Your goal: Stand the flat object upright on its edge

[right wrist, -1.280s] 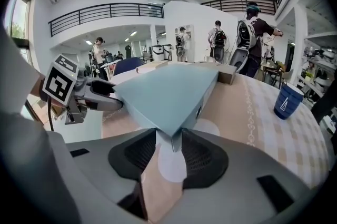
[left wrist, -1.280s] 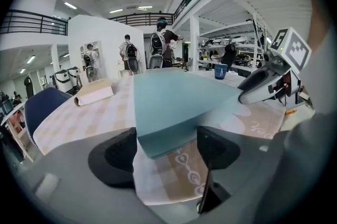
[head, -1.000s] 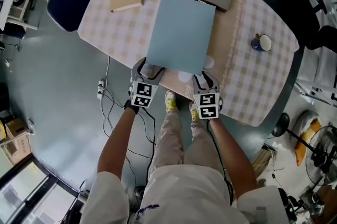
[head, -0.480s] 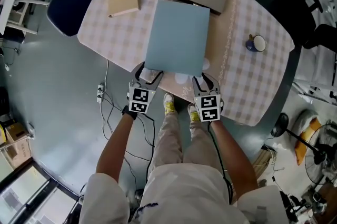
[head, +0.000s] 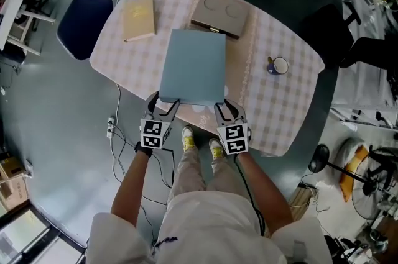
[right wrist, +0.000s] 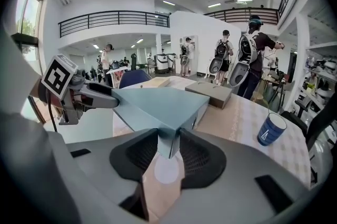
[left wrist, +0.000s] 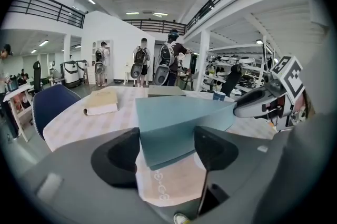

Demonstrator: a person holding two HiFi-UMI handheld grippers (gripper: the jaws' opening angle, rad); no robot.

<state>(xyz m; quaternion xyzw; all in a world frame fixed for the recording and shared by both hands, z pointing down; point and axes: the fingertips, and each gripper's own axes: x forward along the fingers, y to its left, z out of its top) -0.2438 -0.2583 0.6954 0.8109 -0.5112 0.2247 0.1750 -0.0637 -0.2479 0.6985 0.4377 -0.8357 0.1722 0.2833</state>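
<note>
Hands at a checked table [head: 283, 104] tip a pale blue flat board [head: 193, 67] upward, its far edge lying just on the near side of a grey box [head: 217, 11] and its near edge raised off the cloth. The left gripper [head: 163, 106], whose jaws have just been closing, has the board's near left corner between its pads and pressed from both sides. The right gripper [head: 227, 109] is pinched tight on the near right corner. The step in hand looks to be the lift and pivot, and with the board far from upright the task seems barely begun. The next move probably calls for both grippers to rise together and swing toward the grey box, the far edge acting as a hinge and not skating into the box. Only the head view gives the layout, with a tan book [head: 138, 17] left of the grey box and a blue mug [head: 278, 65] to its right, but it does not show how the pads sit. The left gripper view shows a wide hold across the corner. The right gripper view shows the thin edge nipped between ribbed pads.
</note>
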